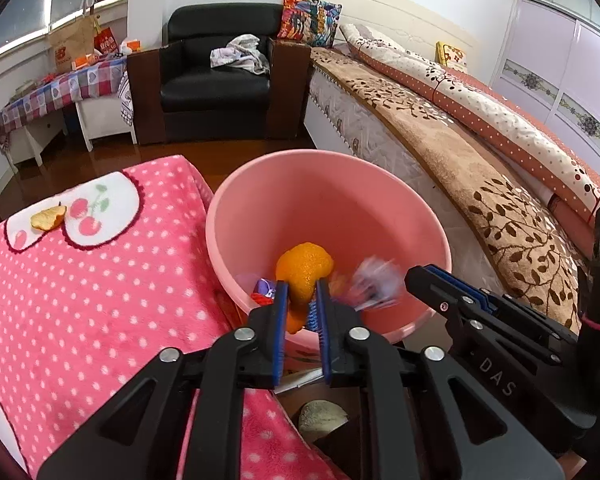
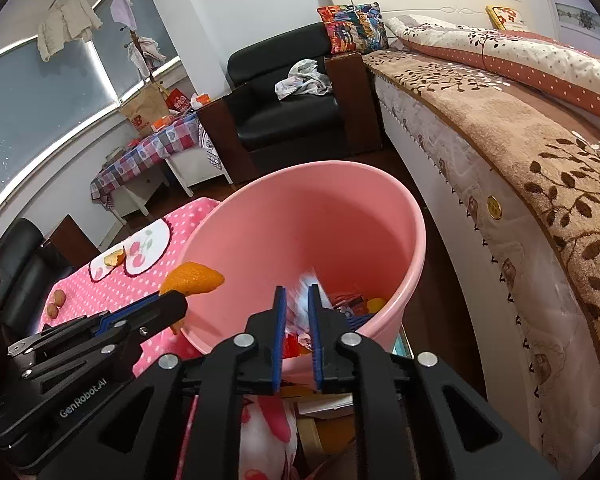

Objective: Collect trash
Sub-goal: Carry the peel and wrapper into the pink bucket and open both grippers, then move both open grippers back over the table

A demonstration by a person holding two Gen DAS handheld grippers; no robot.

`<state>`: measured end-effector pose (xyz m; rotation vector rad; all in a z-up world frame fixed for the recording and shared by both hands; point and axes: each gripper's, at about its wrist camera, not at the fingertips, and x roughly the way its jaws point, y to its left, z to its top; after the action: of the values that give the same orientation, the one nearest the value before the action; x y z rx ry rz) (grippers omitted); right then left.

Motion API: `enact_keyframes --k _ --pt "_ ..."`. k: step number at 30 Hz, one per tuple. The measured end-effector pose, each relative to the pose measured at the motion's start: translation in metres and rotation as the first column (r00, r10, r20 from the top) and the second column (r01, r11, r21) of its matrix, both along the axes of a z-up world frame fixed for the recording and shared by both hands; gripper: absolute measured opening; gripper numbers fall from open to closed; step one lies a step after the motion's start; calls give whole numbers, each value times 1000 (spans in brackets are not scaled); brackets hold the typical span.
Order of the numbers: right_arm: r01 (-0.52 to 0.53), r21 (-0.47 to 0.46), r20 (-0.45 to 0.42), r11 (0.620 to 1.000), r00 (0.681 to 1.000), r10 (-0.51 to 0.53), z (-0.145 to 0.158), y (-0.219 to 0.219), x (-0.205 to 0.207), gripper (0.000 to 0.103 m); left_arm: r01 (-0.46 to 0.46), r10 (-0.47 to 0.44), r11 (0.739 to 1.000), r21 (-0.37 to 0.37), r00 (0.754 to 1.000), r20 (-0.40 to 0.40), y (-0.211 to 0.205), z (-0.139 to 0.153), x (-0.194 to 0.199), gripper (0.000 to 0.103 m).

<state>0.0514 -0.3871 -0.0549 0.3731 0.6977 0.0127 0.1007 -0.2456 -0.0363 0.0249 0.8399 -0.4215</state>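
A pink bin [image 1: 404,204] [image 2: 404,216] stands between the pink dotted blanket [image 1: 80,304] and the bed. My left gripper [image 1: 301,292] is shut on a piece of orange peel [image 1: 304,268] and holds it over the bin's near rim; it also shows in the right wrist view [image 2: 194,278]. My right gripper [image 2: 298,300] is over the bin's near edge with a blurred pale wrapper [image 2: 306,284] [image 1: 376,284] between its fingers; whether it grips the wrapper is unclear. Other wrappers [image 2: 356,304] lie inside the bin. Another orange peel [image 1: 49,218] [image 2: 114,258] lies on the blanket's cherry patch.
Two small brown nuts [image 2: 56,304] lie on the blanket's left edge. A bed [image 1: 480,152] runs along the right. A black armchair [image 1: 216,76] with cloth on it stands behind. A checked-cloth table [image 1: 56,92] stands at far left. A round pale object [image 1: 322,418] sits below.
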Motion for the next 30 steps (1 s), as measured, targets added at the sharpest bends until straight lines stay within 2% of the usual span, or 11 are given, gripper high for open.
enact_keyframes --k 3,7,20,30 --pt "2 1 0 1000 1000 -2 0 0 0 21 -7 7 1000 -4 1000 -5 2 -1 1 28" --pt "0 0 3 1000 1000 0 0 3 -1 27 -14 14 1000 -8 1000 -5 4 0 0 34" --pt "-27 -18 26 999 999 28 12 21 -16 32 -19 19 1000 -16 999 37 21 16 -18 35" --pt "-75 -27 52 997 996 76 23 46 -26 35 -63 64 998 -10 996 67 52 25 -36 35"
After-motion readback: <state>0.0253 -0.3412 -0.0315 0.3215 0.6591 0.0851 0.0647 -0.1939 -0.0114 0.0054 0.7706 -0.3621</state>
